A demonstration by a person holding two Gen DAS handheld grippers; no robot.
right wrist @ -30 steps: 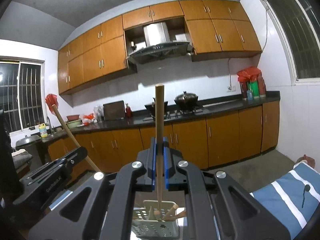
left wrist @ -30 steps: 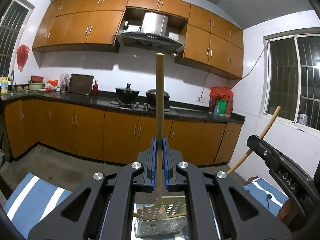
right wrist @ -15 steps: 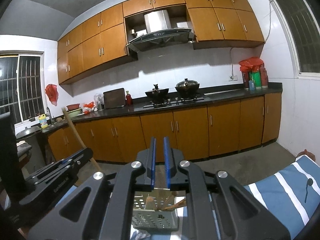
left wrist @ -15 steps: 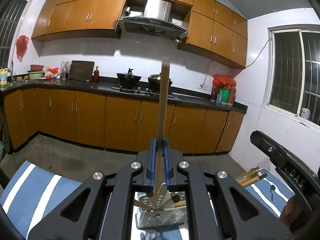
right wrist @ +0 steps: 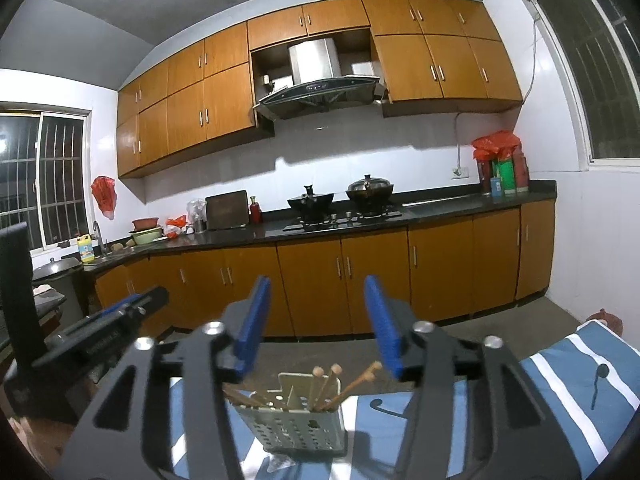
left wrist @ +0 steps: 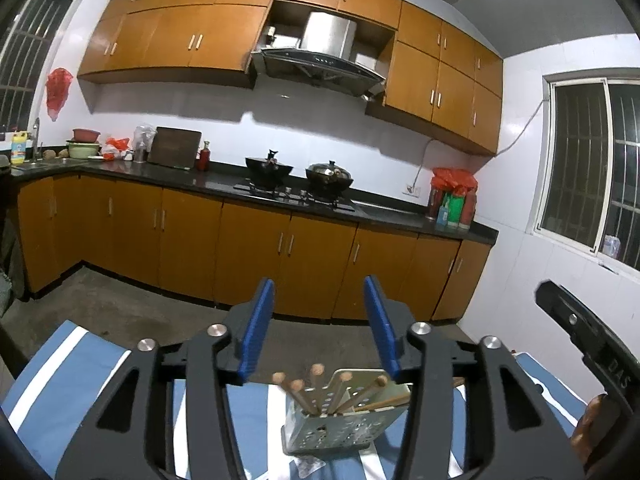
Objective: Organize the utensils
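Wooden chopsticks (left wrist: pixel 320 388) stood in the perforated holder (right wrist: pixel 300 420), low centre of both frames. My left gripper (left wrist: pixel 318 324) and right gripper (right wrist: pixel 316 324) gaped wide, holding nothing. Dropping-in looked finished; next I'd need another utensil, none visible.

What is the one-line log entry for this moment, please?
left gripper: open, empty | right gripper: open, empty | chopsticks: in holder | cloth: under holder
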